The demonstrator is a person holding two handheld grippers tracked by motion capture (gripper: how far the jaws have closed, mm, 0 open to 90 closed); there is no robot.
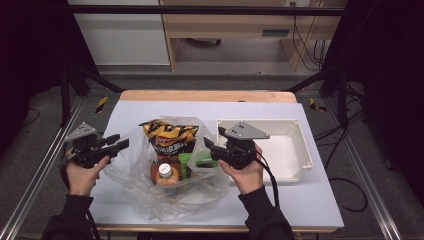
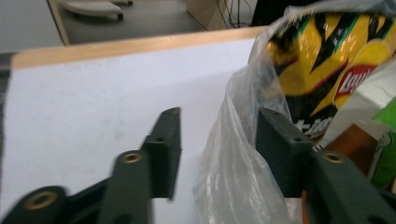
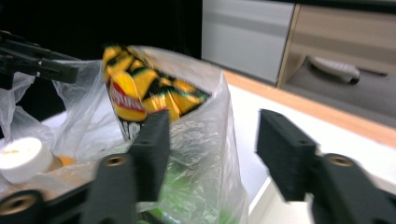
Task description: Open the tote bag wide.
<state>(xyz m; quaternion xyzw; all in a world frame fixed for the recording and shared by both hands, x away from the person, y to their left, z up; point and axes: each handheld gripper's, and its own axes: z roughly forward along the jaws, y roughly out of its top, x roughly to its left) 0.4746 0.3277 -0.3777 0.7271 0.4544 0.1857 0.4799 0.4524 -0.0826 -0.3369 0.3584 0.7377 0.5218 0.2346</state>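
Forearms in dark sleeves enter from the near edge of the table, one hand on each gripper.

Left gripper: at the left side of the bag, jaws parted. In the left gripper view the bag's left wall stands in the gap beside the right-hand jaw; neither pad presses it, so nothing is grasped.

Clear plastic bag: centre of the table, mouth up and slack. Thin, soft, crinkly film, light in itself and likely slippery. Contents:
- yellow Lay's chip bag, upright at the far side, puffed and crushable;
- white-capped bottle of orange drink, probably the heaviest item;
- green packet, partly hidden.
Best hold, by judgement: pinch the film at the rim on each side, clear of the chips.

Right gripper: at the bag's right wall, jaws parted, film between them, unclamped.

White tray: right of the bag.
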